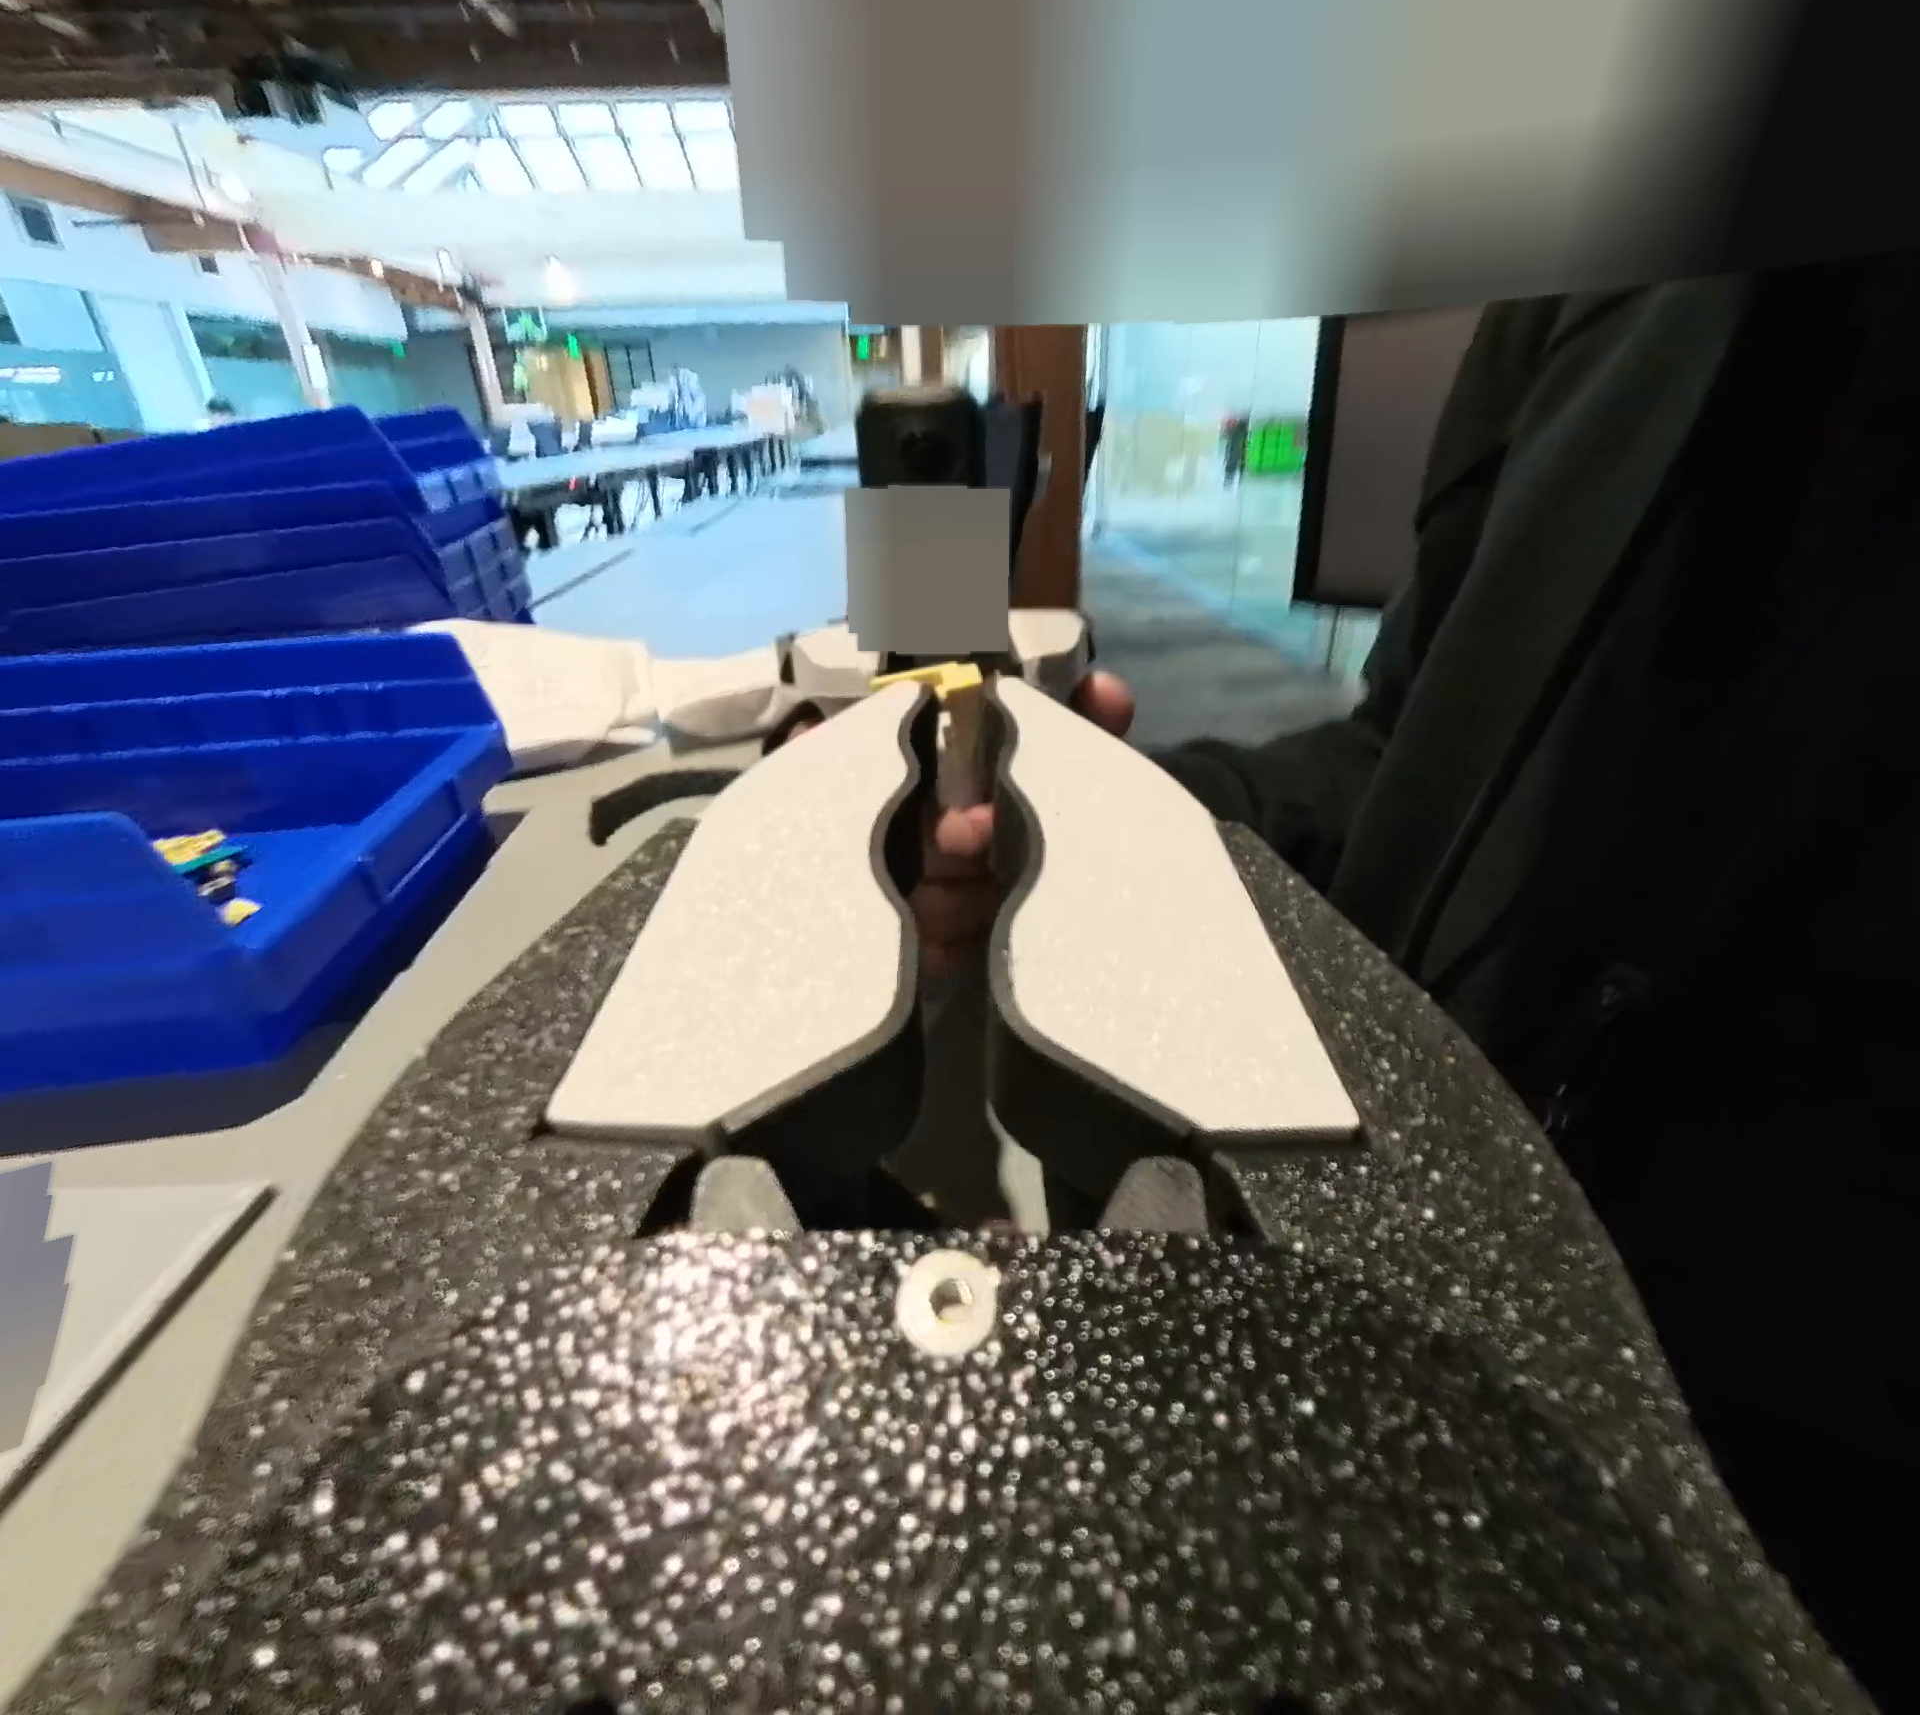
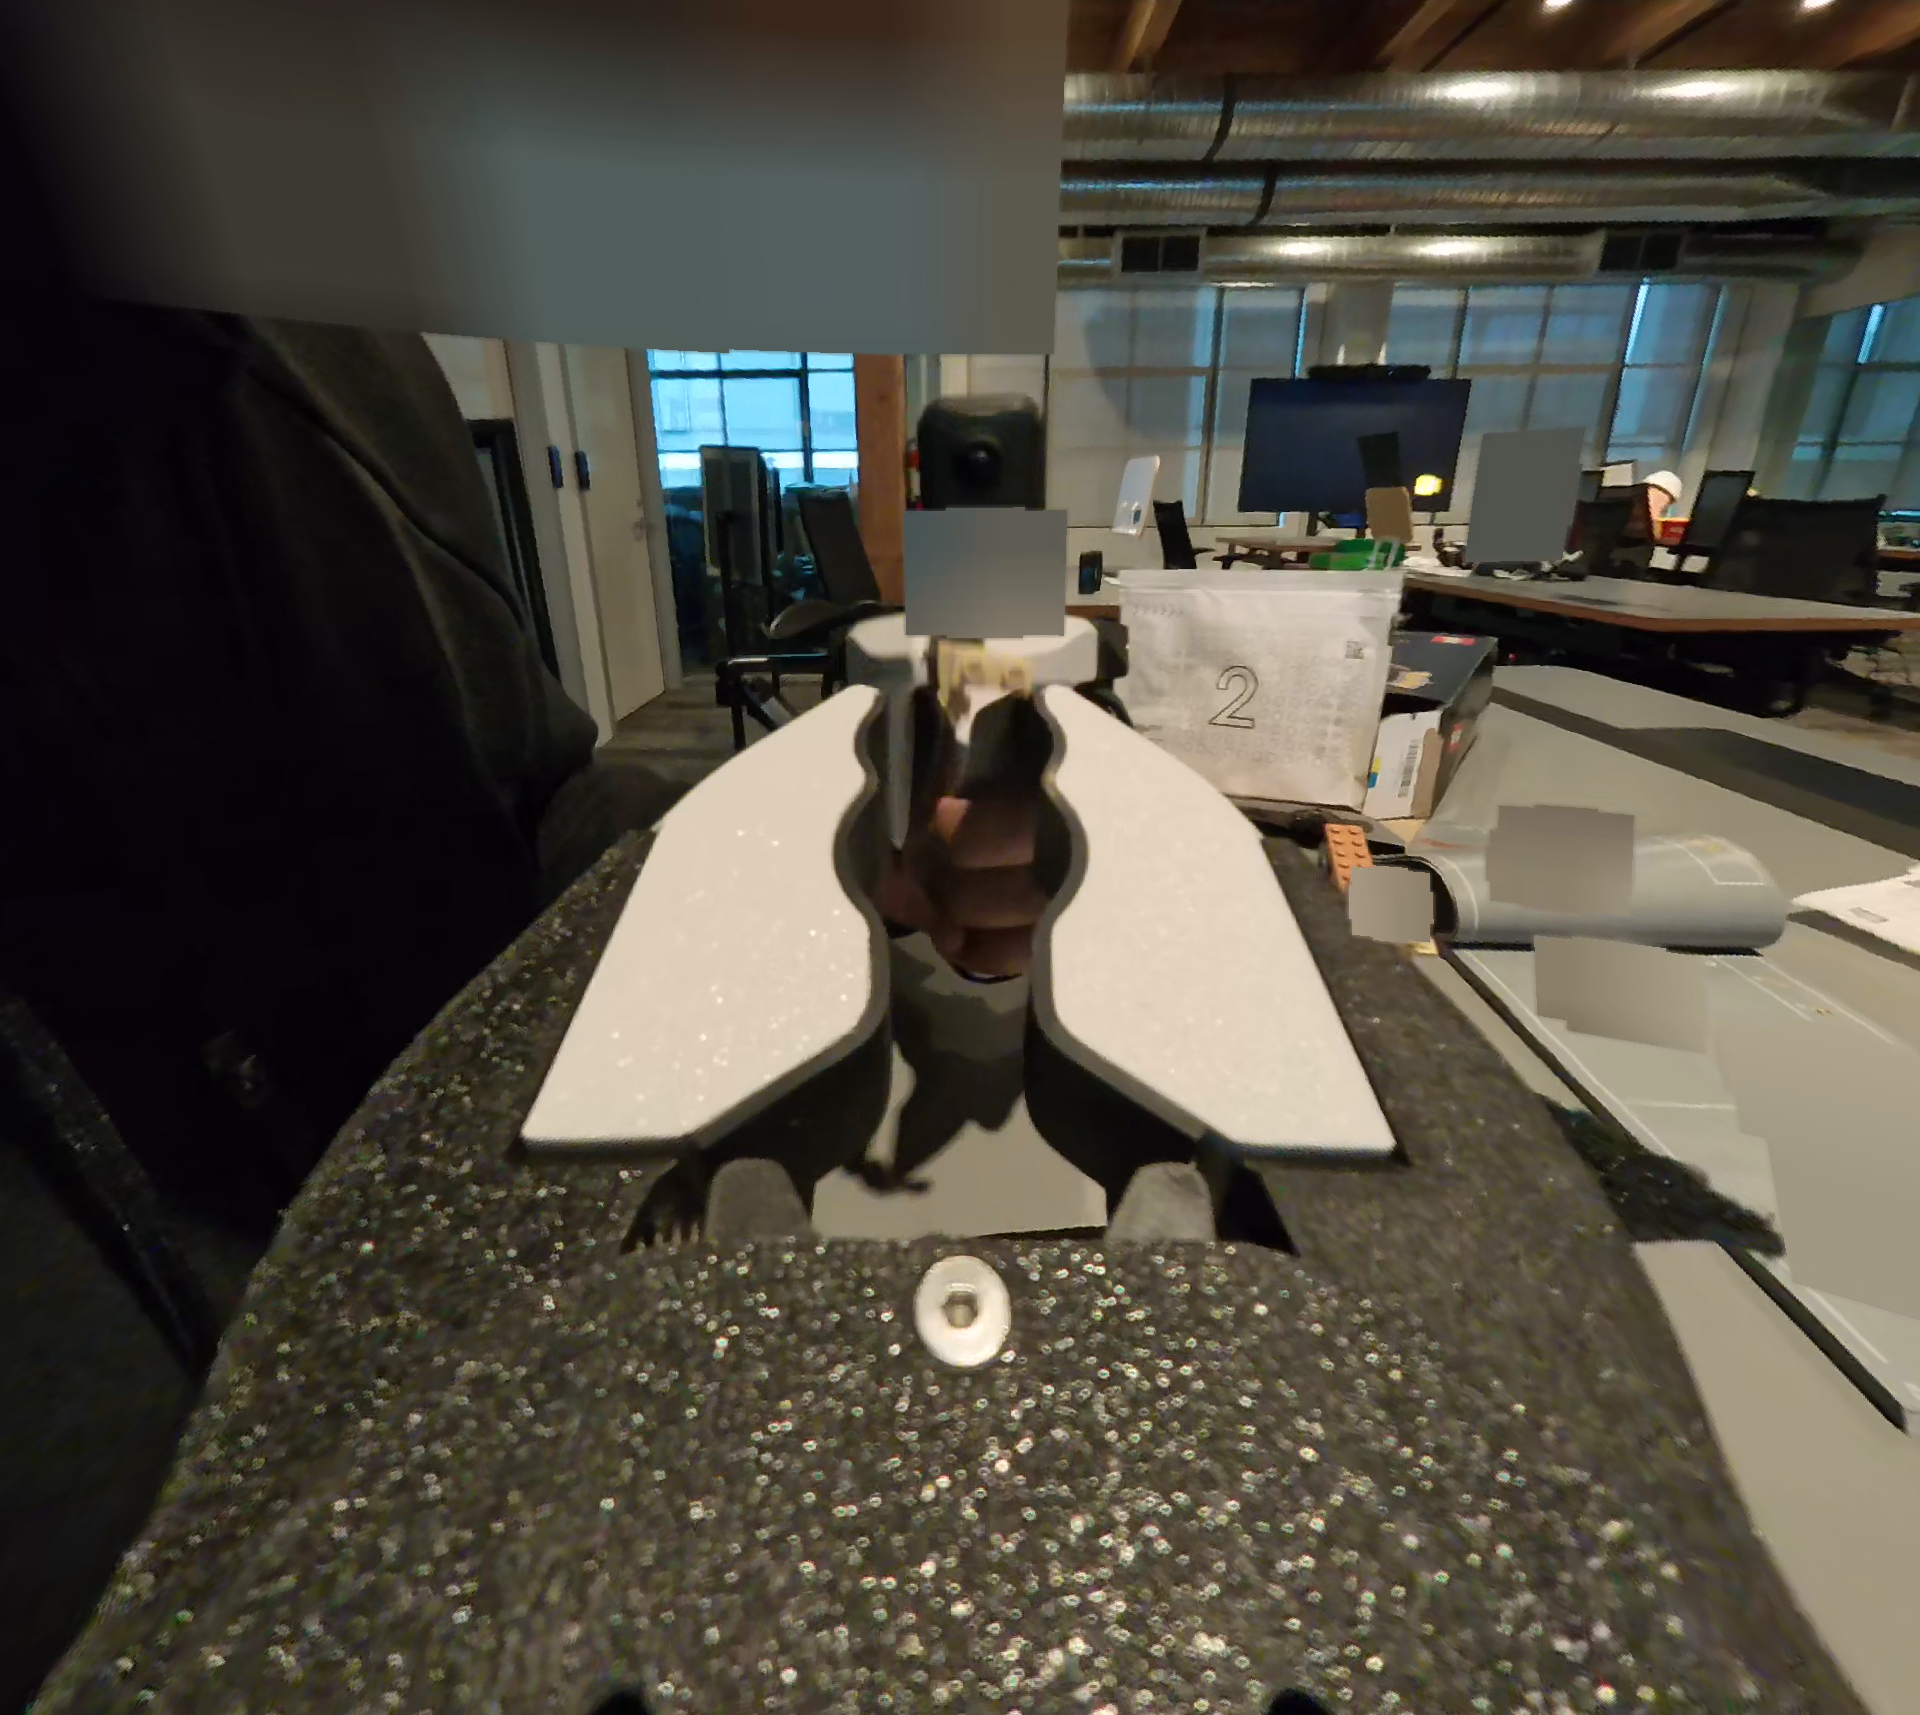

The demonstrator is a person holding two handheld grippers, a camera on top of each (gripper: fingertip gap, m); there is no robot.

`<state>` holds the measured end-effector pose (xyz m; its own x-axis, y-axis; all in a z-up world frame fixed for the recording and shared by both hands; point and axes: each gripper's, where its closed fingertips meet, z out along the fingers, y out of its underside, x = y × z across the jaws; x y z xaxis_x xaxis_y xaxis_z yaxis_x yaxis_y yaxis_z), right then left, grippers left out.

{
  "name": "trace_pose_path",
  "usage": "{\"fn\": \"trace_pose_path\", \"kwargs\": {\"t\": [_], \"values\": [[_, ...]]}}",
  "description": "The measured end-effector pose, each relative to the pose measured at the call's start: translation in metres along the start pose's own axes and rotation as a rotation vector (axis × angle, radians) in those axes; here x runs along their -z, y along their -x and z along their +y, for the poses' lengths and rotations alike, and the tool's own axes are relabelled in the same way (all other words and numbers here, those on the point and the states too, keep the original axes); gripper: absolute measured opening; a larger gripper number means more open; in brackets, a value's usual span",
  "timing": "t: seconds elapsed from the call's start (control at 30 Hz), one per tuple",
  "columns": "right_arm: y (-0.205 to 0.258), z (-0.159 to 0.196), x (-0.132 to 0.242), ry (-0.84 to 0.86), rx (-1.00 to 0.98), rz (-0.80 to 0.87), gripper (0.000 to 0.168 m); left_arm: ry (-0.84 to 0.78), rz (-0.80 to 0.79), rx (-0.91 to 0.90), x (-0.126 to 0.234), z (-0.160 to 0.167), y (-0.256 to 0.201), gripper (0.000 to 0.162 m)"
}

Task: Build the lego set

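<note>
Blue bins (image 1: 239, 792): stacked toward the desk's (image 1: 436, 896) left edge in the left wrist view; the near one holds a few small loose pieces (image 1: 208, 865), yellow and dark, too blurred to name.
Left tongs (image 1: 961, 720): nearly closed, with only a thin slot left at the tips. A slim tan and yellow piece (image 1: 961, 730) stands in that slot, so you appear to have it pinched there.
Right tongs (image 2: 971, 709): narrowed at the tips around a small tan piece (image 2: 971, 678); whether they clamp it or merely frame it, you cannot tell.
Relation: both tongs are raised above the desk and face each other, each showing beyond the other's tips, so both views may show one and the same piece.
Step in hand: by my reading, you are joining or re-gripping a small part in mid-air, tongs to tongs.
Next move: line the studs up squarely, then press straight along the tongs' axis; a skewed push could flick so small a part away.
Supplies: a white numbered bag (image 2: 1257, 699), a dark box (image 2: 1444, 689) beside it and open instruction pages (image 2: 1621, 917) lie toward the desk's right side, with a brown brick (image 2: 1351, 844) near them.
Hidden: the contact between parts sits behind the tips; a hand (image 2: 977, 876) shows through the gap.
</note>
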<state>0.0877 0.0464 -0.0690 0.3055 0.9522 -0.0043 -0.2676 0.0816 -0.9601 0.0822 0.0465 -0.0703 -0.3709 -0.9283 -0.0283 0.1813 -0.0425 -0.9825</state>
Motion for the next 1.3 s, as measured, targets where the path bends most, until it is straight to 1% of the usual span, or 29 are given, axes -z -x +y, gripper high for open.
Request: {"fn": "trace_pose_path", "kwargs": {"t": [0.23, 0.33, 0.5, 0.7, 0.77, 0.93, 1.1, 1.17, 1.3], "values": [[-0.005, 0.006, -0.003, 0.027, -0.015, 0.033, 0.023, -0.262, 0.021, 0.158, 0.013, -0.02, 0.009, 0.007], [-0.005, 0.008, -0.006, 0.038, -0.021, 0.037, 0.023, -0.308, 0.032, 0.189, 0.014, -0.021, 0.01, 0.007], [-0.007, 0.007, -0.008, 0.037, -0.028, 0.057, 0.022, -0.332, 0.04, 0.203, 0.013, -0.019, 0.01, 0.007], [-0.005, 0.001, -0.011, 0.046, -0.031, 0.062, 0.026, -0.203, 0.006, 0.084, 0.005, -0.009, 0.006, 0.007], [-0.004, 0.002, -0.01, 0.051, -0.029, 0.058, 0.027, -0.124, -0.013, 0.016, 0.003, -0.003, 0.004, 0.007], [-0.001, 0.005, -0.005, 0.072, -0.011, 0.03, 0.025, 0.112, -0.061, -0.217, -0.003, 0.014, -0.001, 0.007], [0.001, 0.016, -0.004, 0.149, 0.014, 0.017, 0.026, 0.209, -0.086, -0.351, -0.003, 0.019, -0.005, 0.007], [-0.002, 0.02, -0.002, 0.177, -0.01, 0.029, 0.029, 0.257, -0.107, -0.422, -0.003, 0.023, -0.004, 0.007], [-0.003, 0.026, 0.002, 0.19, -0.148, -0.012, 0.029, 0.348, -0.147, -0.62, -0.001, 0.031, -0.002, 0.007]]}}
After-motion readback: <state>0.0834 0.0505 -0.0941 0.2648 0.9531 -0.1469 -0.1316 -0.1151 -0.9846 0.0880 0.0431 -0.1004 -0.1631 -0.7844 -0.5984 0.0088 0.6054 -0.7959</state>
